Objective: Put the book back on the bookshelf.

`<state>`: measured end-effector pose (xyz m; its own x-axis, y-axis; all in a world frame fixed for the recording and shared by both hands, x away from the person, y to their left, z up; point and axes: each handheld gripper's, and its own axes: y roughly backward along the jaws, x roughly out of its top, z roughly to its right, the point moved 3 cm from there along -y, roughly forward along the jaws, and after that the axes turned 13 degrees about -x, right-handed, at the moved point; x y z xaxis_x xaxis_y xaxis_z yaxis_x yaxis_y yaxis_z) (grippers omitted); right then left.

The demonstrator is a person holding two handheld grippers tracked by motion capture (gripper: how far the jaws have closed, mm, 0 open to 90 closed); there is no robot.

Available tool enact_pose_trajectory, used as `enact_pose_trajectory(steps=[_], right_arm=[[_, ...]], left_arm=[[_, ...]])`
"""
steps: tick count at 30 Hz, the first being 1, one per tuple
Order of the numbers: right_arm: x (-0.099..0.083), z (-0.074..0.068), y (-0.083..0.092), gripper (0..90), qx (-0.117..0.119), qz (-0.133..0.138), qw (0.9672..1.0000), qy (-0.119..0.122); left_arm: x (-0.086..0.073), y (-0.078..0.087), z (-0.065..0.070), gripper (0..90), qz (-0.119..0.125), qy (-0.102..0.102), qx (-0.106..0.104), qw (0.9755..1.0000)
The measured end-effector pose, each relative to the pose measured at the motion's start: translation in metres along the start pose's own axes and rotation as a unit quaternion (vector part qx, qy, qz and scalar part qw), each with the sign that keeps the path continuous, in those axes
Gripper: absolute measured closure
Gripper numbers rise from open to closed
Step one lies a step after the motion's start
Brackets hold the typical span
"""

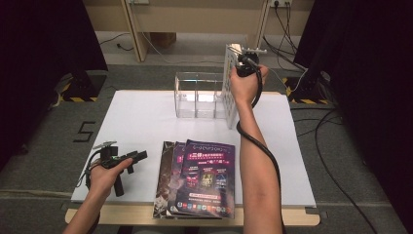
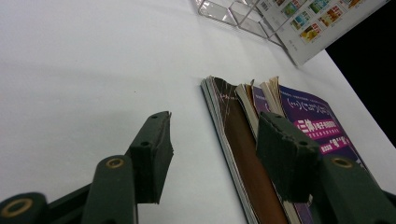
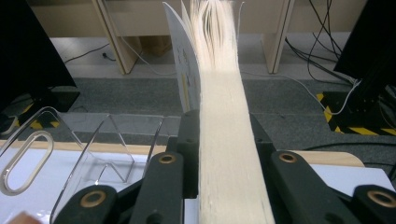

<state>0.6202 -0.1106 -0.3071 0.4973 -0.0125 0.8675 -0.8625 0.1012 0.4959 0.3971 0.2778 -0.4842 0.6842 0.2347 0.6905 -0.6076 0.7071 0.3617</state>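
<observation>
1. Magazine (image 1: 229, 90) with a pale, patterned cover stands upright at the right end of the clear acrylic rack (image 1: 197, 95), near the far edge of the table (image 1: 136, 122); its lower corner sits at the rack's right side, though whether it is inside a compartment is hard to tell.
2. Right gripper (image 3: 219, 135) is clamped on that magazine, its black jaws pressing both sides of the thick block of pages, which fan out above the grip.
3. In the high view the right hand (image 1: 246, 83) holds the right gripper at the magazine's upper edge, forearm stretched across the table from the near edge.
4. Left gripper (image 2: 212, 140) lies low over the white surface near the near-left corner, jaws wide apart with nothing between them.
5. Stack of magazines (image 1: 199, 178) lies flat and fanned at the near edge, a purple cover on top, just beside the left gripper's right-hand jaw in the left gripper view.
</observation>
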Motion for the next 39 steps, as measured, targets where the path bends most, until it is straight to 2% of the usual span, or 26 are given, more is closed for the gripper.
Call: enact_pose_trajectory(steps=[13, 17, 26, 32, 39], right_arm=[[-0.004, 0.001, 0.001, 71.6, 0.001, 0.004, 0.9999, 0.017], [-0.005, 0.004, 0.001, 68.4, 0.004, 0.006, 0.9998, 0.016], [-0.009, 0.005, 0.003, 63.0, 0.015, -0.007, 0.9998, 0.012], [-0.011, 0.006, 0.005, 63.1, 0.018, -0.014, 0.9996, 0.015], [-0.017, 0.005, 0.011, 62.7, 0.026, -0.011, 0.9995, 0.015]], left_arm=[[-0.002, -0.001, 0.002, 44.4, -0.005, -0.004, 0.000, 1.0000], [-0.002, -0.002, 0.002, 44.5, -0.005, -0.003, -0.001, 1.0000], [-0.004, -0.003, 0.002, 44.4, -0.008, -0.004, 0.000, 1.0000], [-0.005, -0.005, 0.004, 44.4, -0.011, -0.004, -0.004, 0.9999], [-0.002, 0.000, 0.003, 44.4, -0.003, -0.004, -0.001, 1.0000]])
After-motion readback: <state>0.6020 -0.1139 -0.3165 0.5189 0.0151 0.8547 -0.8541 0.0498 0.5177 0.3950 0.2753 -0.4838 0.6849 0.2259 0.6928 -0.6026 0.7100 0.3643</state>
